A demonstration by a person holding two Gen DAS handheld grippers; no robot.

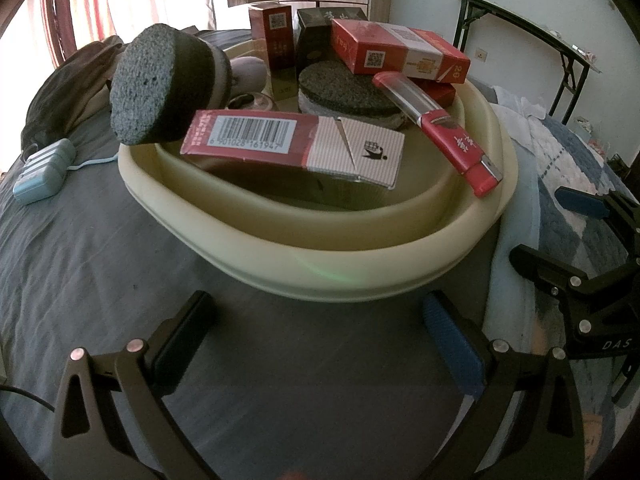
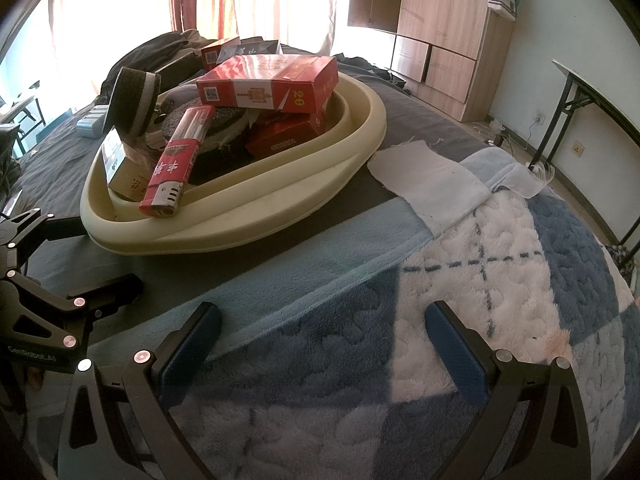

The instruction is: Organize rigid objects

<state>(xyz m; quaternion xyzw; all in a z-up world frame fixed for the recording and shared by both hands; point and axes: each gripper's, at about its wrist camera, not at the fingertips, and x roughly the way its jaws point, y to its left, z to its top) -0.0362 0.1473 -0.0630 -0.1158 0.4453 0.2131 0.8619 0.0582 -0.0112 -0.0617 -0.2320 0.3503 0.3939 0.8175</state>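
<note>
Smooth cream basin (image 1: 360, 236), coarse round sponge (image 1: 160, 84)

I get strong daylight through the curtains (image 2: 256, 4) at the back, blown out to white in both views. The basin (image 1: 320, 240) carries a faint green flare on its near rim. Fisheye bending curves the edges, with black vignette corners. My gripper fingers (image 1: 180, 340) sit in shadow, slightly soft.
</note>
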